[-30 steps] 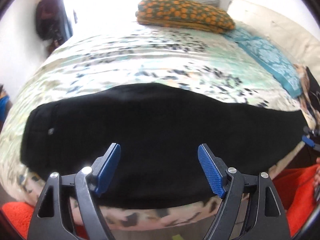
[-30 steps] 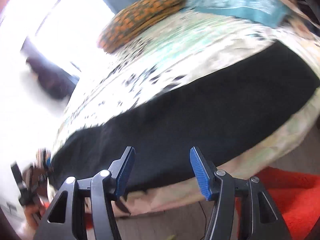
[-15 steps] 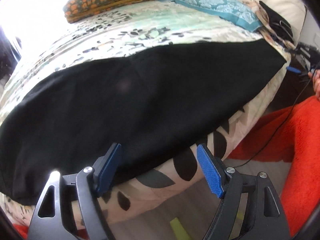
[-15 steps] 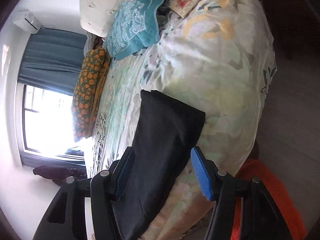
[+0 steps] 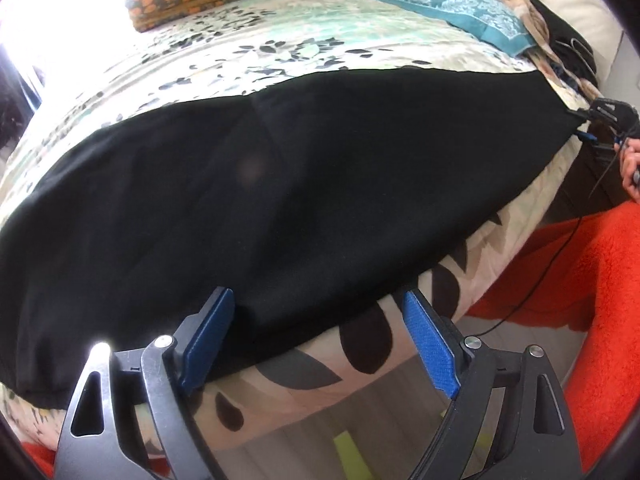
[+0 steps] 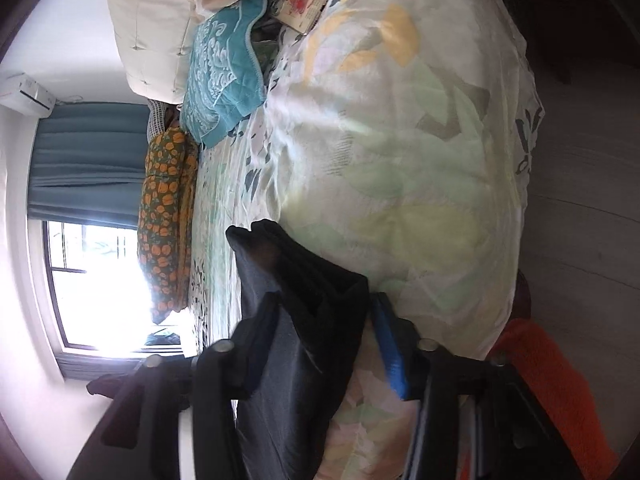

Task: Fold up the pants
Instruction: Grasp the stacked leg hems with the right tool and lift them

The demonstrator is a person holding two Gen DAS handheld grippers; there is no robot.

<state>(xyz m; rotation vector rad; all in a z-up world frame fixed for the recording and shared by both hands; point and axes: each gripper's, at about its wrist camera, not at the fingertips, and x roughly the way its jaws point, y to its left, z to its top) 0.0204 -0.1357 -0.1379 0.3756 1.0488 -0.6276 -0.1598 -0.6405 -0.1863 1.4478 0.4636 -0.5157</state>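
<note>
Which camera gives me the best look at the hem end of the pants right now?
The right wrist view: the hem end of the black pants sits bunched between the right gripper fingers, whose jaws have just been closing. The left wrist view shows the pants' whole length, but that end is small at the far right edge.

bed (image 5: 280,60) floral cover | window (image 6: 96,280) bright | blue curtain (image 6: 88,160) | orange rug (image 5: 600,280)
</note>
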